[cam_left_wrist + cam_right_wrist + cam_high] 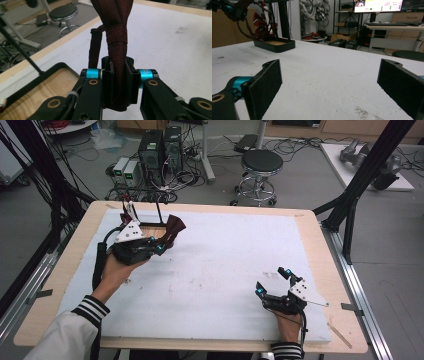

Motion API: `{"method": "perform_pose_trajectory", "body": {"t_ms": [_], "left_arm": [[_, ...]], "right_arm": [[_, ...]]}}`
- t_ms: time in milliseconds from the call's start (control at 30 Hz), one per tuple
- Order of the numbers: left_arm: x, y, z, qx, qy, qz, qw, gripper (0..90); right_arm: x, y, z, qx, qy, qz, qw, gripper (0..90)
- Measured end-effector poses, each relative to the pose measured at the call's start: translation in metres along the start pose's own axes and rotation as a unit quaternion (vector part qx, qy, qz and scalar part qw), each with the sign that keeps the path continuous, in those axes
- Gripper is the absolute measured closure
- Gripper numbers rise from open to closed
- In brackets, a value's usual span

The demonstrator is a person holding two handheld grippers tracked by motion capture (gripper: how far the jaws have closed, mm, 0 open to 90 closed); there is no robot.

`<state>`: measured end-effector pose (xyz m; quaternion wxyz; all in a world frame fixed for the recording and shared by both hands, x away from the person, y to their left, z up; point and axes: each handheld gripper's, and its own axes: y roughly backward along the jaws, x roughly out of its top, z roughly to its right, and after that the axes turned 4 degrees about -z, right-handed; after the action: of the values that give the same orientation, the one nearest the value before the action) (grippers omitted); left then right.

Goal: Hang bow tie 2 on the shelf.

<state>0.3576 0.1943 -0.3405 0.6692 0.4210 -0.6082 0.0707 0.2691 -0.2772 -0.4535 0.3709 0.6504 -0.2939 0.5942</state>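
Note:
My left gripper (157, 244) is at the back left of the white table mat (215, 270), shut on a dark red knotted cloth strip (175, 226). In the left gripper view the cloth (116, 32) rises from between the closed pads (108, 85), and a thinner strand (95, 47) hangs beside it. Just behind and left lies a black tray with a wooden bottom (150, 224) (50, 85), with a black post standing at it. My right gripper (272, 281) rests open near the front right, with bare mat between its pads (265, 85).
The right gripper view shows the tray (275, 46) far off, with more red cloth (262, 25) hanging over it. Beyond the table's far edge are a black stool (261, 162) and computer cases (160, 147) on the floor. A black frame strut (360, 180) stands at the right.

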Motion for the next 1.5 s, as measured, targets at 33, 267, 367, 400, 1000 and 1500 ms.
{"method": "perform_pose_trajectory", "body": {"t_ms": [33, 267, 367, 400, 1000, 1500], "left_arm": [[0.001, 0.002, -0.002, 0.003, 0.003, 0.004, 1.0, 79.6], [0.007, 0.013, -0.017, 0.033, 0.023, 0.03, 0.9987, 79.5], [0.009, 0.015, -0.022, 0.04, 0.031, 0.039, 0.998, 79.5], [0.01, 0.015, -0.023, 0.04, 0.034, 0.043, 0.9977, 79.5], [0.021, 0.005, -0.051, 0.104, 0.061, 0.074, 0.9899, 79.6], [0.015, -0.012, -0.069, 0.147, 0.091, 0.079, 0.9818, 79.5]], "right_arm": [[0.0, 0.0, 0.0, 0.0, -0.001, 0.0, 1.0, 5.0], [0.0, 0.0, 0.0, 0.0, -0.001, -0.001, 1.0, 5.0], [0.0, 0.0, 0.0, 0.0, -0.001, -0.001, 1.0, 5.0], [0.0, 0.0, 0.0, 0.0, -0.001, -0.001, 1.0, 5.0], [0.0, 0.0, 0.0, 0.0, -0.002, 0.0, 1.0, 5.0], [0.0, 0.0, 0.0, 0.002, -0.004, -0.001, 1.0, 5.0]]}}
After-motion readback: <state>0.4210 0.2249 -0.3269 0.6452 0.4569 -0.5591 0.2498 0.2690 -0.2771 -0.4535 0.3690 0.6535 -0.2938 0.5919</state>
